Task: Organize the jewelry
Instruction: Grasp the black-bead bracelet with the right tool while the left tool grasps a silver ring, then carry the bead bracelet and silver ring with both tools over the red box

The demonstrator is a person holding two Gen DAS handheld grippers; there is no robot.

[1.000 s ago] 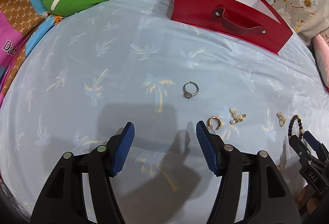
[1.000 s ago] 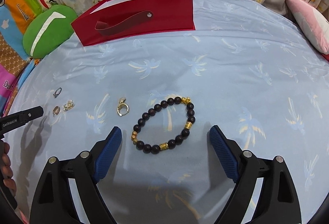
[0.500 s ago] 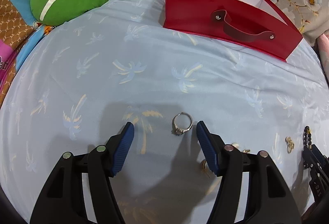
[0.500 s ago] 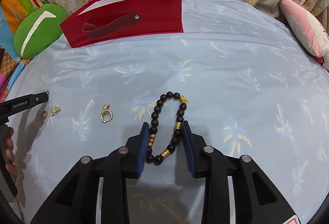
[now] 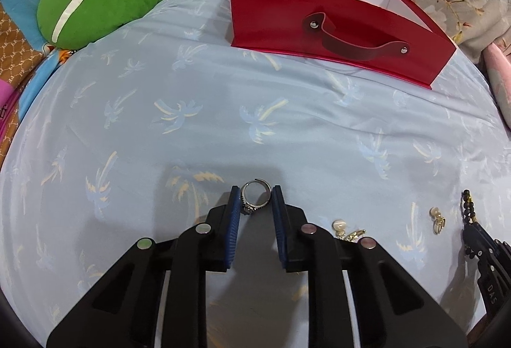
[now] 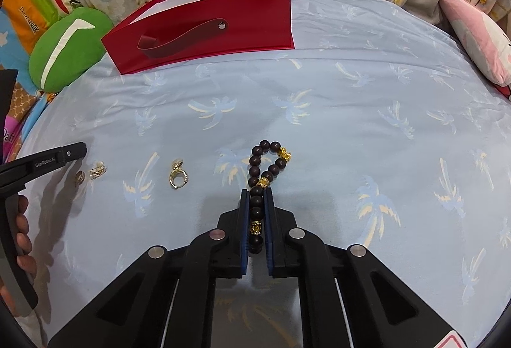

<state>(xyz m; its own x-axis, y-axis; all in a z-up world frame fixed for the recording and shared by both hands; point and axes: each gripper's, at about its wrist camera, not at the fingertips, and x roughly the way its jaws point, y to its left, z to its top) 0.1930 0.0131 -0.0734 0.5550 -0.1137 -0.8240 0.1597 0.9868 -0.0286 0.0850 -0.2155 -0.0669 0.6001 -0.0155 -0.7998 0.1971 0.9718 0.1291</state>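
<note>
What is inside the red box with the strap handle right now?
Only the white inner wall of the red box shows above its front panel. The floor and any contents are hidden by that panel in both wrist views, so I cannot tell whether any jewelry is in it.

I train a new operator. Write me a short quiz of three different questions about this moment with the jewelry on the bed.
1. True or false: the left gripper is shut on the silver ring.
2. Multiple choice: what does the right gripper pinch? A) a gold earring B) the dark bead bracelet C) the handle of the red bag
3. Fill in: the red bag stands at the far side of the bedsheet, and its top is ____.

Key: 1 true; 2 B; 3 open. The gold earring lies loose on the sheet, left of the bracelet in the right wrist view.
</note>
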